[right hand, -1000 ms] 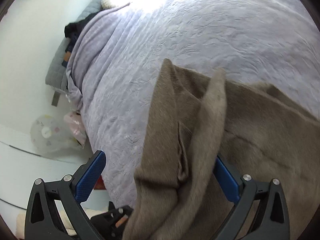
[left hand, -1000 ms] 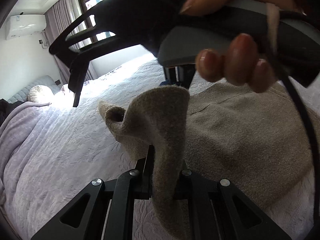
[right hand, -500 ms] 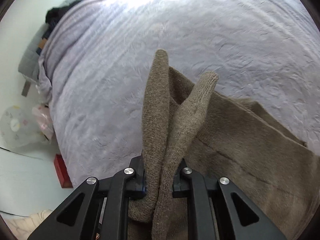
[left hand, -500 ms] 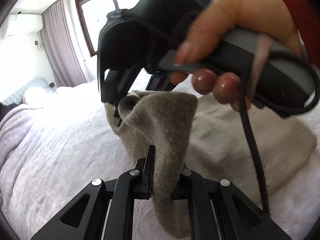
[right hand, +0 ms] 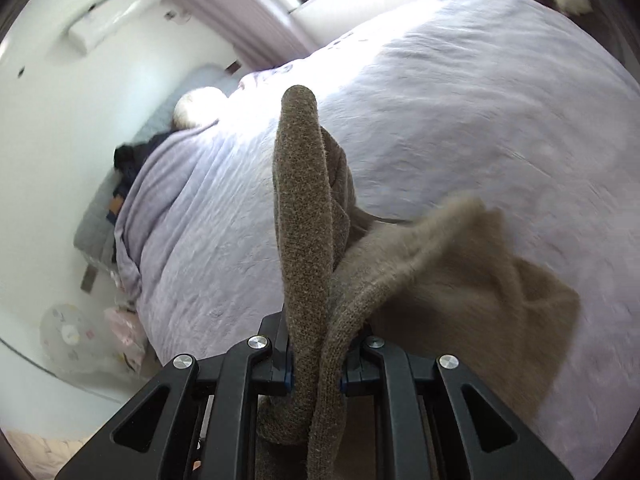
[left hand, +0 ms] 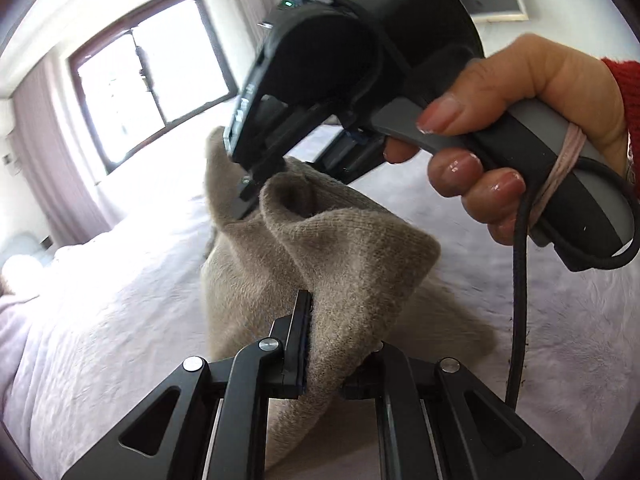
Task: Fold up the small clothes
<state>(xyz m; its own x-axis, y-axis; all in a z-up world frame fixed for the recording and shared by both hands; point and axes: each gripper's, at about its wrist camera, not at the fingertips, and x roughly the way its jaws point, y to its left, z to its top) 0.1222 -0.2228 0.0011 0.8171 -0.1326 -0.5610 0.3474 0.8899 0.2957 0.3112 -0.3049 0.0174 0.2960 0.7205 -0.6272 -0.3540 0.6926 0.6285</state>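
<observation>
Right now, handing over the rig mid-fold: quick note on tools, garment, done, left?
Left tool: shut on a bunched edge of the tan knit garment.
Right tool: shut on another bunched edge of it, close beside the left in the left wrist view.
Garment: both gripped edges lifted, the rest trailing on the lilac bedspread.
Done: both grasps made.
Left: carry the edges over, lay the fold flat, release, probably fold again.
</observation>
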